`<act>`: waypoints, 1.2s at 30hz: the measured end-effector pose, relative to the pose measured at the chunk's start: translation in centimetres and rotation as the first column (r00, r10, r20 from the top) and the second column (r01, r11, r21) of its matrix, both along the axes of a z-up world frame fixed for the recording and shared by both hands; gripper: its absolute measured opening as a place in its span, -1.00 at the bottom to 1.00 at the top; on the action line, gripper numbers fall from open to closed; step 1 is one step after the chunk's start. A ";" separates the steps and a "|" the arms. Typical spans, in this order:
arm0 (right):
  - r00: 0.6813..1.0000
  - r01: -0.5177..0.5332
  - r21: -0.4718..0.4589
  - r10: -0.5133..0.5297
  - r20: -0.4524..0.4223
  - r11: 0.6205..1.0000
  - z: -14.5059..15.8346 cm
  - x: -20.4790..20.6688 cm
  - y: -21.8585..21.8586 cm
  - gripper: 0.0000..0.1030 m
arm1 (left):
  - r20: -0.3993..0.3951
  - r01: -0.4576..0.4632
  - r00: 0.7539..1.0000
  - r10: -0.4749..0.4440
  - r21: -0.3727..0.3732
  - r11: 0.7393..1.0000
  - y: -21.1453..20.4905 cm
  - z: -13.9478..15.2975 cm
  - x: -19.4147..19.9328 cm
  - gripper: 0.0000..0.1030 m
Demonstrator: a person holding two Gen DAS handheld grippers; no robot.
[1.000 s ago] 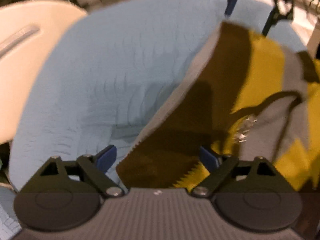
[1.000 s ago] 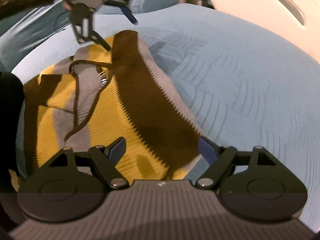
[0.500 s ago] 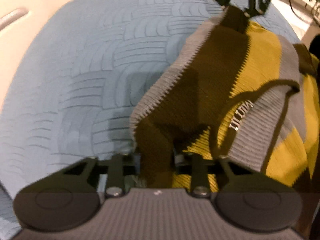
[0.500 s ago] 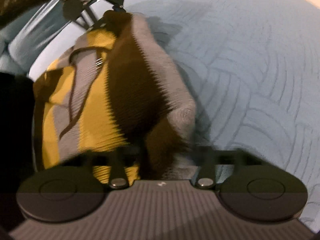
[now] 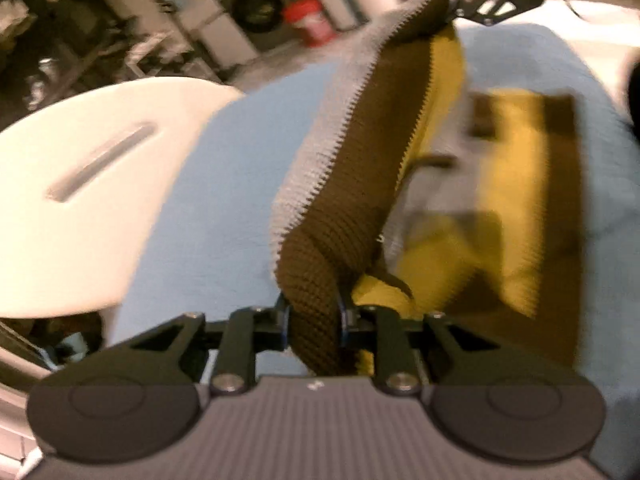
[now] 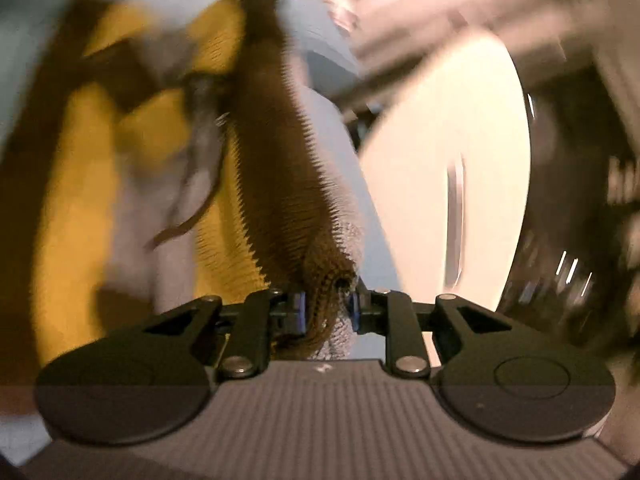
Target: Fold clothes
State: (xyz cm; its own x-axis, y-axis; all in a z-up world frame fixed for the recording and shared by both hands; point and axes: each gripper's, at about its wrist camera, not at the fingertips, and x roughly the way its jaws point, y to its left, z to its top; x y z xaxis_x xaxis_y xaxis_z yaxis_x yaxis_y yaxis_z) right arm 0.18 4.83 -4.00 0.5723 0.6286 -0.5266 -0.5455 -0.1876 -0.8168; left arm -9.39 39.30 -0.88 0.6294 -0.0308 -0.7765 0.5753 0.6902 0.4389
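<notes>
A knitted sweater [image 5: 360,168] with brown, yellow and grey stripes is lifted by its brown edge off the light blue bedspread [image 5: 224,200]. My left gripper [image 5: 314,320] is shut on one end of that brown edge. My right gripper [image 6: 326,312] is shut on the other end of the sweater [image 6: 276,184], and it also shows at the top of the left wrist view [image 5: 452,0]. The brown band hangs stretched between them. The rest of the sweater lies blurred on the bedspread below.
A white rounded headboard or table edge [image 5: 80,184] borders the bedspread; it also shows in the right wrist view [image 6: 448,184]. Cluttered shelves and a red bucket [image 5: 308,20] stand behind the bed. Both views are motion-blurred.
Both grippers went from open beside the sweater's edge to shut on it, then rose and lifted the brown edge off the bedspread. The views now tilt toward the room.
</notes>
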 end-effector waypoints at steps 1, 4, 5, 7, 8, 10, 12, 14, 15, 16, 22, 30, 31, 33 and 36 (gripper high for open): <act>0.999 -0.035 -0.033 0.035 0.019 0.999 -1.3 -1.9 -1.0 -0.45 | -0.077 0.020 0.997 -0.019 0.001 1.000 -1.1 -2.2 -2.4 -0.40; 0.996 -0.089 -0.194 0.084 -0.036 0.977 -5.7 -6.7 -3.6 -0.42 | -0.193 0.029 0.981 -0.025 0.019 0.999 -3.1 -6.5 -7.0 -0.31; 0.995 -0.092 -0.243 0.080 -0.061 0.965 -7.1 -8.2 -4.4 -0.27 | -0.191 0.018 0.982 -0.013 0.022 1.000 -3.3 -6.6 -7.6 -0.25; 0.997 -0.031 -0.296 0.009 -0.077 0.955 -8.2 -9.6 -5.2 -0.10 | -0.181 -0.008 0.983 0.012 0.027 1.000 -3.6 -6.8 -8.7 0.13; 0.994 0.013 -0.280 -0.041 -0.096 0.960 -7.5 -9.5 -5.3 0.03 | -0.162 -0.063 0.985 0.063 0.005 0.998 -3.6 -5.8 -9.2 0.37; 0.958 0.174 -0.231 -0.219 -0.185 0.957 -4.9 -8.5 -5.4 0.30 | -0.115 -0.132 0.986 0.124 -0.063 0.989 -2.9 -3.9 -9.8 0.60; 0.905 0.297 -0.169 -0.334 -0.263 0.940 -2.9 -7.3 -5.3 0.33 | -0.081 -0.174 0.983 0.165 -0.108 0.979 -2.0 -2.4 -11.0 0.66; 0.805 0.471 -0.029 -0.443 -0.395 0.881 -0.1 -5.6 -5.1 0.34 | -0.017 -0.273 0.961 0.277 -0.230 0.934 -0.9 0.0 -10.2 0.81; 0.732 0.563 0.058 -0.464 -0.499 0.825 1.1 -4.6 -5.1 0.37 | -0.005 -0.303 0.950 0.313 -0.270 0.914 -1.1 0.7 -9.3 0.85; 0.650 0.644 0.121 -0.457 -0.607 0.755 2.0 -3.7 -5.1 0.42 | 0.004 -0.367 0.920 0.391 -0.343 0.865 -0.7 1.1 -8.6 0.91; 0.219 0.941 0.138 -0.243 -0.945 0.310 -2.4 -0.6 -4.1 0.67 | -0.305 -0.721 0.608 0.733 -0.599 0.349 -0.3 -3.0 -2.0 0.98; 0.281 0.948 0.163 -0.476 -0.833 0.275 -5.1 -2.3 -2.3 0.78 | -0.174 -0.824 0.503 0.846 -0.391 0.410 -5.9 -6.7 -1.3 1.00; 0.297 0.949 0.188 -0.508 -0.809 0.255 -5.4 -2.3 -2.5 0.83 | -0.189 -0.826 0.497 0.847 -0.403 0.394 -5.7 -6.5 -1.5 1.00; 0.133 0.979 0.032 -0.514 -0.847 0.201 -7.0 -0.3 -2.9 0.83 | -0.209 -0.830 0.477 0.854 -0.427 0.359 -5.0 -5.8 -2.3 0.99; 0.016 0.999 0.004 -0.266 -0.964 0.044 -5.9 0.5 -7.5 0.83 | -0.175 -0.819 0.454 0.874 -0.467 0.332 -3.4 -3.8 -5.1 1.00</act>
